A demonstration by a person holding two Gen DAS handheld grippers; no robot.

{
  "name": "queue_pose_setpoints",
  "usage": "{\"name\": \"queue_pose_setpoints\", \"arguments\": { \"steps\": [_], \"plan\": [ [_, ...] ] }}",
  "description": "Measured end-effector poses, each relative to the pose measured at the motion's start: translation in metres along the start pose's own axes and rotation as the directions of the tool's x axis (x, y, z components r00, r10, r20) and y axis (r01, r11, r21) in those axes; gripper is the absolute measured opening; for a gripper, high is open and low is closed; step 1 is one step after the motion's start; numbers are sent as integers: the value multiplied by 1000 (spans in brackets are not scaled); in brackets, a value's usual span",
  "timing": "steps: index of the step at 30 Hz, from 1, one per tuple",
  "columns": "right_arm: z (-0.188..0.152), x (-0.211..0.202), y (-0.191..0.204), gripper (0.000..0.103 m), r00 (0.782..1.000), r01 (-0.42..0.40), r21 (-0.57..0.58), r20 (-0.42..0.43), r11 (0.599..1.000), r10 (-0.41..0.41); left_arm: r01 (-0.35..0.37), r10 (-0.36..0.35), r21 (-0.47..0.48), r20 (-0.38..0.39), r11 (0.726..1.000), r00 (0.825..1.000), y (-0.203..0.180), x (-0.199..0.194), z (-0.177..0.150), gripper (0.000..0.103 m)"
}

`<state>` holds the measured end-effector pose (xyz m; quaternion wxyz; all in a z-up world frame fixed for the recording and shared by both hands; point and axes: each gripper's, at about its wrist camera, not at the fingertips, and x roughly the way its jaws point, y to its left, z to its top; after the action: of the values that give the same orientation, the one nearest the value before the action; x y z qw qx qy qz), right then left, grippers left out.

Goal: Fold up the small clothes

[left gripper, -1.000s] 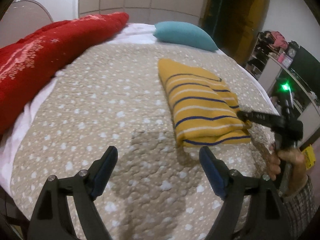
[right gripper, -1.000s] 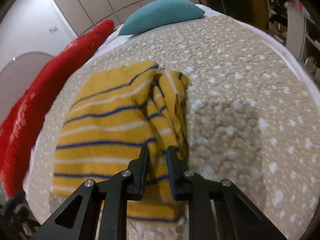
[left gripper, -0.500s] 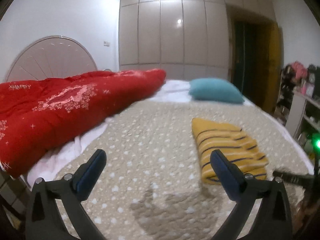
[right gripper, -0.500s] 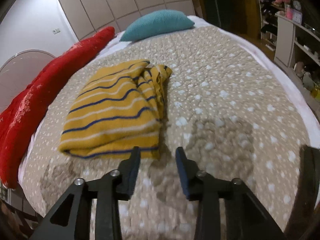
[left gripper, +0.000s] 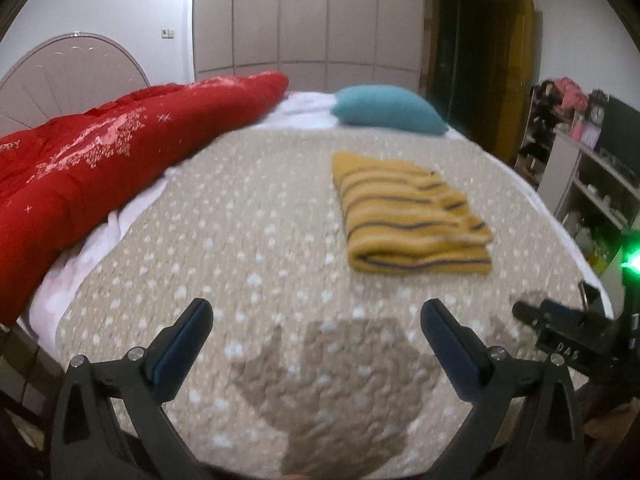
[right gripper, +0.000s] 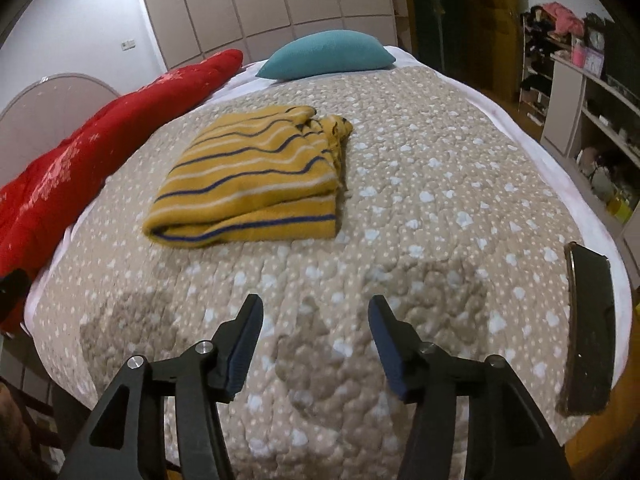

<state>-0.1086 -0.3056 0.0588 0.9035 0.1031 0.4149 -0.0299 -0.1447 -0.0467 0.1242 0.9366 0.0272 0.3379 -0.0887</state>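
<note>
A yellow garment with blue stripes (left gripper: 408, 216) lies folded on the beige spotted bedspread (left gripper: 248, 240), right of centre in the left wrist view. It also shows in the right wrist view (right gripper: 256, 176), left of centre, folded in a thick rectangle. My left gripper (left gripper: 316, 328) is open and empty, above the bed's near edge, well short of the garment. My right gripper (right gripper: 316, 324) is open and empty, also back from the garment. The right gripper's body (left gripper: 568, 344) shows at the right edge of the left wrist view.
A red quilt (left gripper: 88, 168) lies along the bed's left side. A teal pillow (left gripper: 388, 108) sits at the far end. A dark phone (right gripper: 588, 336) lies at the bed's right edge. Shelves with clutter (right gripper: 580, 80) stand to the right. A wardrobe wall (left gripper: 304, 12) is behind.
My right gripper let go of the garment, opened wide and pulled back toward the bed's near edge. My left gripper drew back and tilted up. The garment stays folded.
</note>
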Motion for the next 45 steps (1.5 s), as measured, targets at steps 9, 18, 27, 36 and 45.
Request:
{"name": "queue_pose_setpoints", "arguments": {
  "steps": [9, 18, 27, 36, 45],
  "plan": [
    [-11, -18, 14, 69, 997, 56, -64, 47, 996, -53, -35, 36, 33, -21, 999, 999, -7, -5, -16, 103],
    [-16, -15, 27, 70, 996, 84, -114, 46, 990, -79, 8, -6, 34, -58, 999, 998, -13, -1, -24, 103],
    [-19, -11, 28, 73, 995, 100, -122, 32, 987, -97, 40, -34, 58, -98, 998, 995, -23, 4, -32, 103],
    [32, -8, 38, 73, 991, 4, -99, 133, 995, 9, 48, -43, 36, -143, 998, 989, -19, 17, -37, 103],
    [103, 133, 63, 60, 991, -80, -92, -118, 993, 69, 34, -31, 19, -131, 999, 991, -2, 11, -40, 103]
  ]
}}
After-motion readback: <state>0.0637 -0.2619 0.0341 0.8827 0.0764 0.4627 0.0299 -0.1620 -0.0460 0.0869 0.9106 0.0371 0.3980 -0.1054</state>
